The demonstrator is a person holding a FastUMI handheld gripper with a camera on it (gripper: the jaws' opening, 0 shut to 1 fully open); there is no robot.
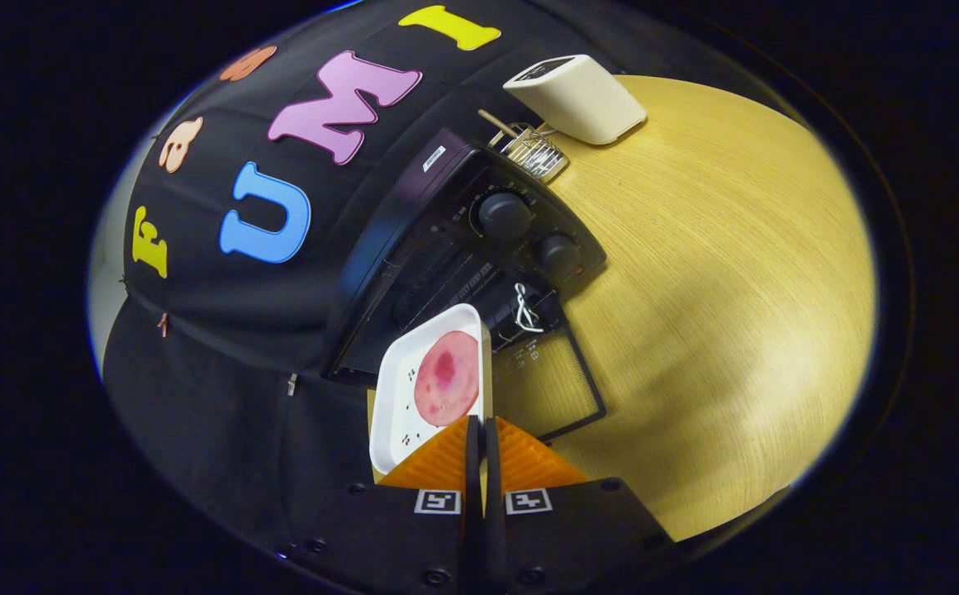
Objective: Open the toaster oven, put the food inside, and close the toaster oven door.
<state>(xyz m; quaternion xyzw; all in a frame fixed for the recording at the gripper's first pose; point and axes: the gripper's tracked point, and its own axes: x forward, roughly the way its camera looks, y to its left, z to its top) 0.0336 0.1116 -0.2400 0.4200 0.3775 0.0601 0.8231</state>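
Clamped together, the jaws of the gripper (479, 434) pinched the near rim of a white tray (413, 388) carrying a round pink slice of food (446, 378). Just beyond, the black toaster oven (462, 248) stood on the wooden table (719, 314), its glass door (553, 388) lying open. Farther off, a cream toaster (578, 97) sat beside a wire rack (535, 153).

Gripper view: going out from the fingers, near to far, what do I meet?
Fingers shut on the tray's edge, ham slice on it → open oven door → oven with knobs → wire rack → white box.
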